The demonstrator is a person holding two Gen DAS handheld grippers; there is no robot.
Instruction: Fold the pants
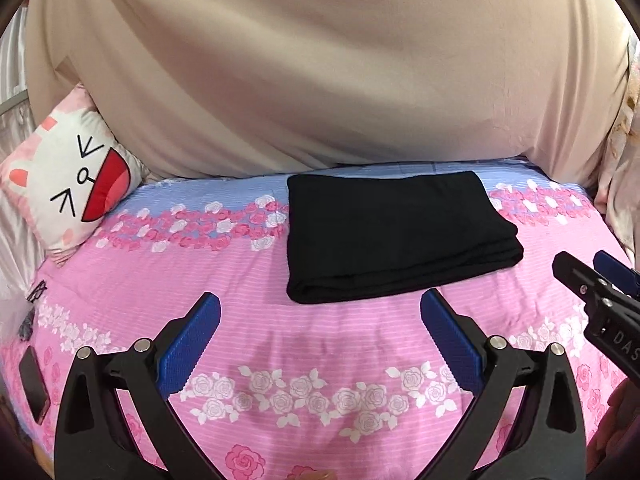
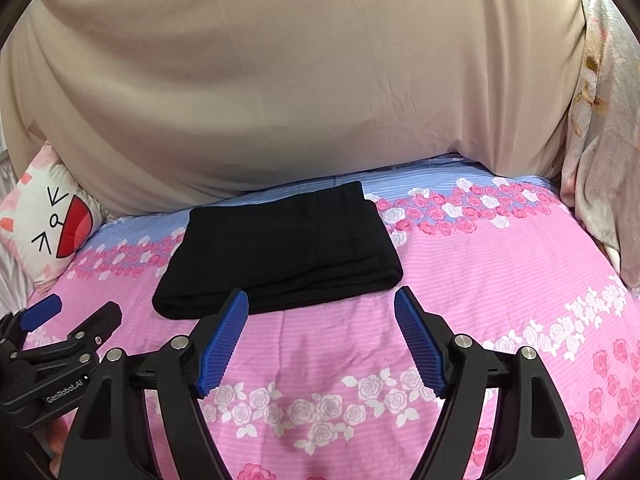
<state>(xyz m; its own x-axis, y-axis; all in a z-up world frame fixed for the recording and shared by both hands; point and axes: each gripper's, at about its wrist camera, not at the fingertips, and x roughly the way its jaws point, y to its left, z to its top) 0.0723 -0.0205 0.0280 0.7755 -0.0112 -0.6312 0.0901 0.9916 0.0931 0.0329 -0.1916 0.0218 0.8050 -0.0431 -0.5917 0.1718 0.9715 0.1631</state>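
My fingers (image 1: 204, 344) on the left gripper (image 1: 320, 344) stand wide apart with nothing between them, and the right gripper (image 2: 320, 340) is spread the same way, its blue pads bare over the bedspread (image 2: 500, 300). I read that as deliberate: neither tool has any cloth to hold, because the pants (image 1: 396, 236) lie by themselves as a compact black rectangle, several layers thick, with the rounded fold edge facing me.

The pants sit toward the far side of the bed, just in front of the big beige cushion (image 1: 320, 72) that backs it, and well clear of the cat-face pillow (image 1: 72, 184) at the left. From the right wrist view the bundle lies just beyond my left-hand pad, ahead of it but not touching. Both grippers hang side by side on the near side of the bundle, angled down toward the bedspread, each one visible at the edge of the other's view.

I judge the folding essentially finished: the edges line up squarely and nothing trails out. Keeping the pads apart and off the cloth avoids snagging a layer and dragging the stack open. A dark phone (image 1: 34, 384) lies at the bed's left edge, out of my way.
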